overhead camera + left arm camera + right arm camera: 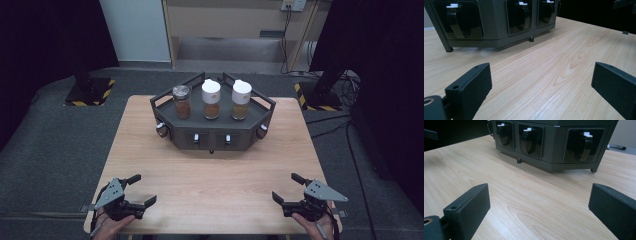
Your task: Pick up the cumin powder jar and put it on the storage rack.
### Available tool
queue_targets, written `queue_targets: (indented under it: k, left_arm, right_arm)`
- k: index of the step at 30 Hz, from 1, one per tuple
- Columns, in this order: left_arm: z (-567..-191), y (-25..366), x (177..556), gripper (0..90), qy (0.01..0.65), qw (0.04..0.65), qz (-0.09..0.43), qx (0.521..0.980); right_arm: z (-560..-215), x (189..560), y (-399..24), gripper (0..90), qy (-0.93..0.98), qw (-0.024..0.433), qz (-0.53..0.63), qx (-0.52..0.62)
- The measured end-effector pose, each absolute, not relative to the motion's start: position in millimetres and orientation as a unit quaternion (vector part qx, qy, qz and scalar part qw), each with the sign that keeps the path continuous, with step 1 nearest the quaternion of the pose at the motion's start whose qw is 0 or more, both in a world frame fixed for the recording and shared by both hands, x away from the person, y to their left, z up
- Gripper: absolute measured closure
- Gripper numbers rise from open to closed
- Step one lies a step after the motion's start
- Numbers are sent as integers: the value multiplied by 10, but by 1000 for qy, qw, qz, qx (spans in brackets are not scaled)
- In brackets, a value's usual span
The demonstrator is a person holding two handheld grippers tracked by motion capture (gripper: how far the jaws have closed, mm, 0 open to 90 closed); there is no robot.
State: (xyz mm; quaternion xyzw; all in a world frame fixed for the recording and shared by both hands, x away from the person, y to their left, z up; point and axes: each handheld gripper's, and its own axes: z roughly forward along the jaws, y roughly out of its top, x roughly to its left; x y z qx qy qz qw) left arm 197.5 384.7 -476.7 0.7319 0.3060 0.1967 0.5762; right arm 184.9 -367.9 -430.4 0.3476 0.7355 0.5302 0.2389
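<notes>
A: Nearest the person, what do you see?

B: The left black two-jaw gripper [142, 190] sits low over the near left corner of the pale wooden table [215, 180], held in a hand [112, 226]. Its jaws are spread wide with nothing between them; in the left gripper view bare wood grain fills the gap.

A: And the other side?

B: The right black two-jaw gripper [289, 188] mirrors it at the near right corner, in the other hand [312, 224], jaws likewise released and holding nothing.

A: What lies beyond them?

B: Well apart from both, on the far half of the table, stands a dark grey angular metal rack [212, 135] with a railed top and recessed front windows holding black hooks.

A: Anything on it?

B: Three spice jars in a row on top: a clear glass jar with a silver lid [181, 102] at left, a white-capped jar of brown powder [210, 99] in the middle, and a white-capped jar of lighter powder [241, 100] at right, all upright and just beside one another.
</notes>
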Motion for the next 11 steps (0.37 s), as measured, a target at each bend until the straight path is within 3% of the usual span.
queue_targets:
  k: [11]
  left_arm:
    - [-4766, 3845, 1982, 19, 305, 576, 195, 733]
  right_arm:
    - [-4303, 1857, -3678, 36, 737, 236, 529, 349]
